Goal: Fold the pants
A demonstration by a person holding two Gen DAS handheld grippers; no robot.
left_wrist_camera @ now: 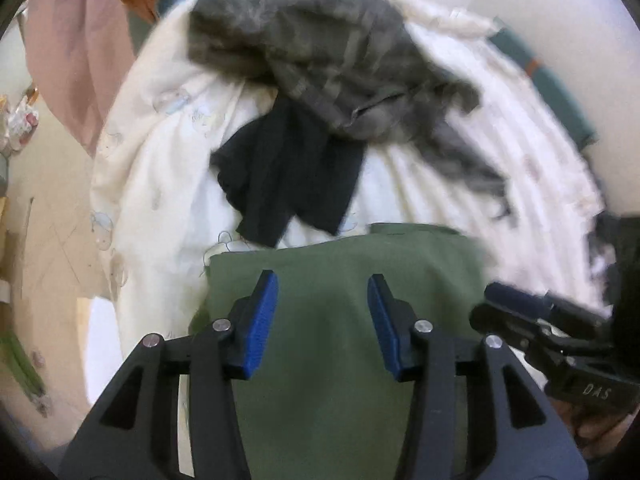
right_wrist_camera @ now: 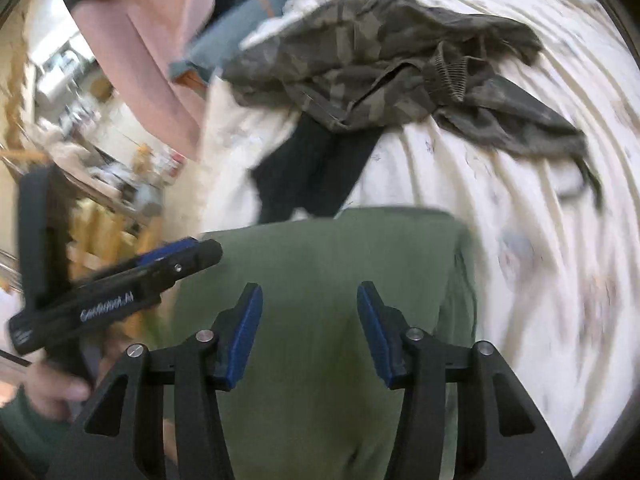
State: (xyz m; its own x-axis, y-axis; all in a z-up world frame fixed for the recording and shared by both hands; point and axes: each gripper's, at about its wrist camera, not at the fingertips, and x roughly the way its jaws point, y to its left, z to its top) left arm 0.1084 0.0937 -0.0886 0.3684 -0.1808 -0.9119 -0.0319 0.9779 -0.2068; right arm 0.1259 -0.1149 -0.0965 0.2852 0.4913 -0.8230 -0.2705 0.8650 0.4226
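Observation:
Olive-green pants lie folded flat on the white bedsheet, close under both cameras. My left gripper hovers above the green cloth, open, with nothing pinched between its blue pads. My right gripper is likewise open over the same cloth, and its pads hold nothing. In the left wrist view the right gripper shows at the right edge. The left gripper appears at the left of the right wrist view, with a hand on its handle.
Farther up the white bedsheet lie camouflage pants in a crumpled heap and a dark garment partly under them. A pink cover and a teal pillow border the bed. Cluttered floor is at left.

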